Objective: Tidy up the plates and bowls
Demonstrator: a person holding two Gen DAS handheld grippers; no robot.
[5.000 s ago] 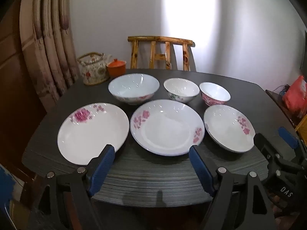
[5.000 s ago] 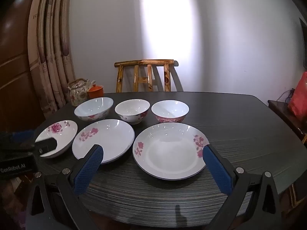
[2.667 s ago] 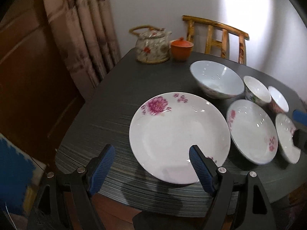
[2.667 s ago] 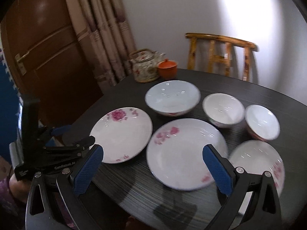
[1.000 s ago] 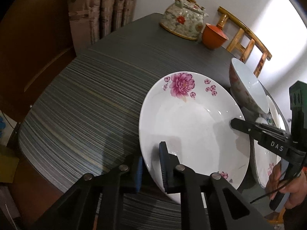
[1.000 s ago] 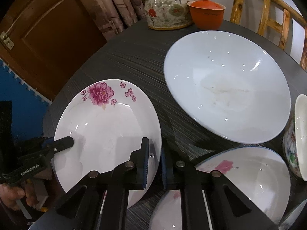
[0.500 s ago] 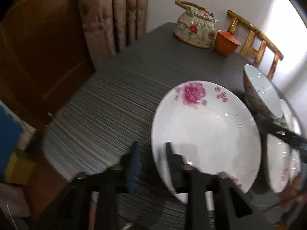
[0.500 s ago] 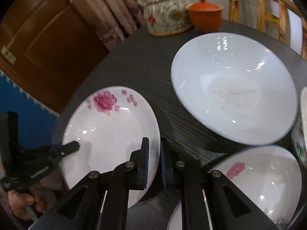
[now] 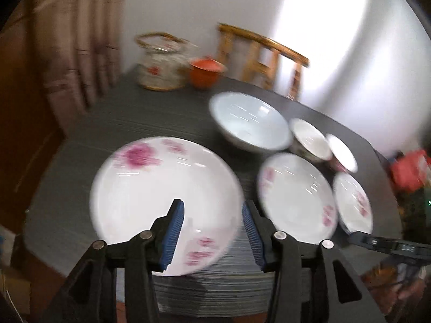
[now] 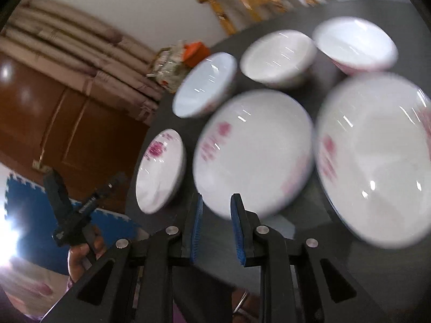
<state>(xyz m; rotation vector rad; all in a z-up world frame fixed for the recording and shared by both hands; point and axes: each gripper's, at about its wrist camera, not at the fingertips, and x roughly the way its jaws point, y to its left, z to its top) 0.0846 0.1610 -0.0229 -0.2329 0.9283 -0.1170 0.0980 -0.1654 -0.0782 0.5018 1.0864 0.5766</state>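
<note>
The big white plate with a pink flower (image 9: 164, 199) lies at the table's left end, also seen as the plate (image 10: 161, 169) in the right wrist view. My left gripper (image 9: 212, 231) hovers over its near rim, jaws opening, pads off it. My right gripper (image 10: 216, 228) hangs just before the near edge of the middle plate (image 10: 253, 150), jaws opening by a narrow gap, gripping nothing. A third plate (image 10: 374, 161) lies to the right. Behind them stand a large bowl (image 9: 250, 123) and two small bowls (image 9: 309, 137) (image 9: 342, 153). Both views are blurred.
A flowered teapot (image 9: 161, 64) and an orange lidded cup (image 9: 206, 71) stand at the dark table's (image 9: 134, 113) far left. A wooden chair (image 9: 261, 56) is behind the table. A hand (image 10: 83, 253) holds the left gripper (image 10: 80, 207) off the table's left edge. A red bag (image 9: 409, 169) sits far right.
Both grippers were shut on the flower plate's rim and have let it go. The left one opened and pulled up and back. The right one swung right to the middle plate, jaws parting slightly.
</note>
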